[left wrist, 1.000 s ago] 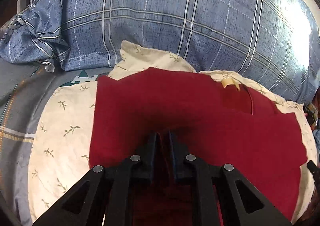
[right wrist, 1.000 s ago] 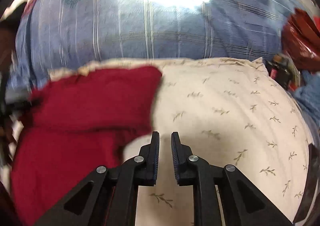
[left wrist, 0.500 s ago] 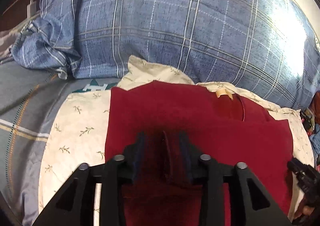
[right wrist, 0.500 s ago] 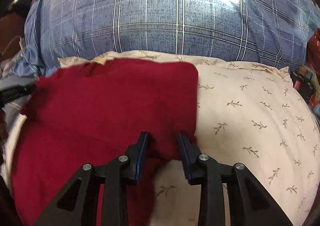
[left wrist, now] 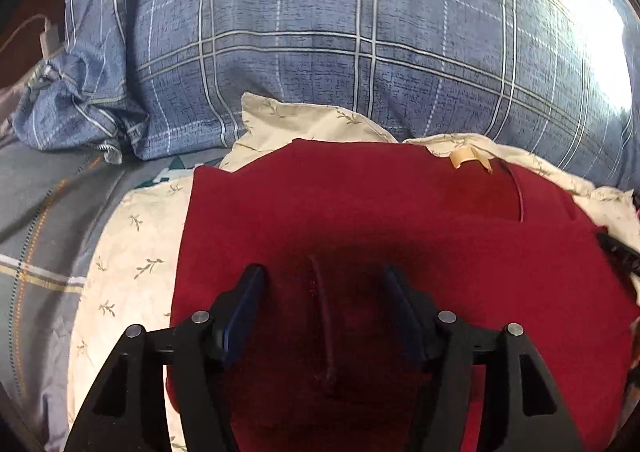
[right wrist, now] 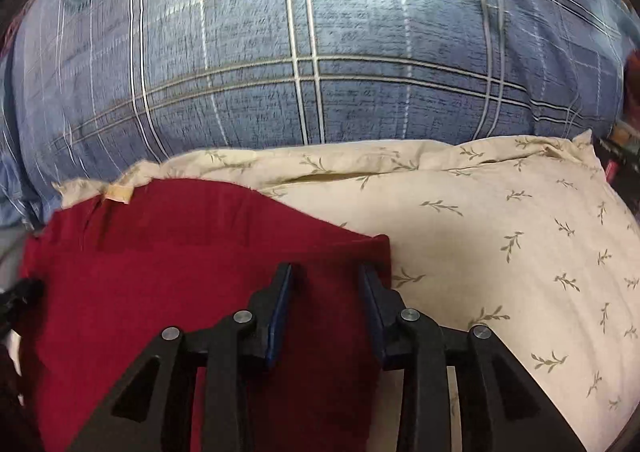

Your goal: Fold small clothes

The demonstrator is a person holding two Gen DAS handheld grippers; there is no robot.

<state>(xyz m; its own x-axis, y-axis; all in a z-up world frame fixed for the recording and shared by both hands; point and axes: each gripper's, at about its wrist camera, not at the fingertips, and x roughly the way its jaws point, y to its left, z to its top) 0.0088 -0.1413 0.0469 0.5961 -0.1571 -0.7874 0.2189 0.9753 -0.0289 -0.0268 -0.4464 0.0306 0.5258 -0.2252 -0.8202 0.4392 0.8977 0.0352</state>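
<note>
Both grippers, left (left wrist: 324,276) and right (right wrist: 326,272), hover with fingers spread wide and gripping nothing over the near part of the red garment (left wrist: 360,220), which lies flat on a cream leaf-print pillow (right wrist: 500,232) before a blue plaid pillow (left wrist: 340,44).

Strong light falls from the far right, blowing out a white glare patch on the blue plaid pillow (left wrist: 592,64) (in the right wrist view it sits at the far top). The red garment (left wrist: 400,220) darkens into shadow near the left hand-held gripper (left wrist: 324,284). The right wrist view is motion-smeared; fisheye bending and black vignette ring both frames.
</note>
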